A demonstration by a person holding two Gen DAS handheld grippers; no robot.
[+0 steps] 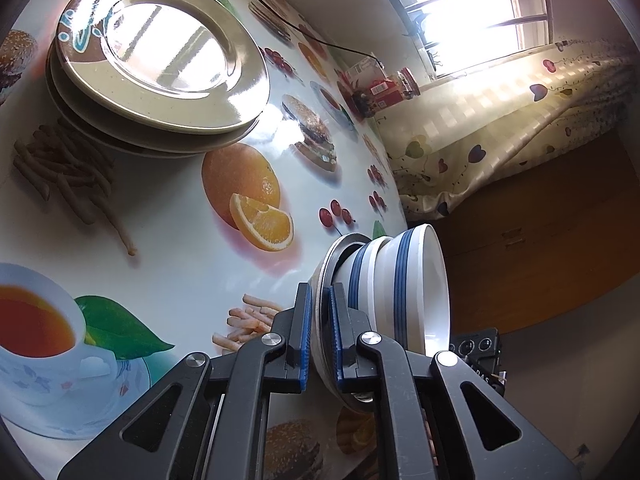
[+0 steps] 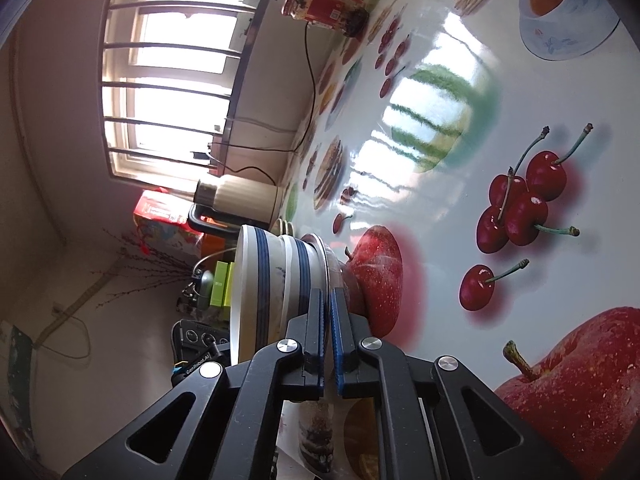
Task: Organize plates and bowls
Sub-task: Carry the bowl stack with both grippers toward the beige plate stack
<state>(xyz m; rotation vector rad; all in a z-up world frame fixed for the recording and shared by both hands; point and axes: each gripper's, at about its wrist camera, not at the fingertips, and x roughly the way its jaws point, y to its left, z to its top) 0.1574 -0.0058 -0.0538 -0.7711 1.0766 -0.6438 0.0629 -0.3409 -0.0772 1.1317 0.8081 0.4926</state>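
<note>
Both views are rolled sideways. My left gripper is shut on the rim of a silvery plate that carries two stacked white bowls with blue stripes. My right gripper is shut on the opposite rim of the same plate, with the bowls on it. The plate sits just above or at the table edge; I cannot tell if it touches. A stack of beige plates rests on the table farther off in the left wrist view.
The table has a glossy cloth printed with fruit, burgers and tea cups. A red-labelled jar and a black cable lie at its far end by the window. A beige kettle and boxes stand beyond the bowls.
</note>
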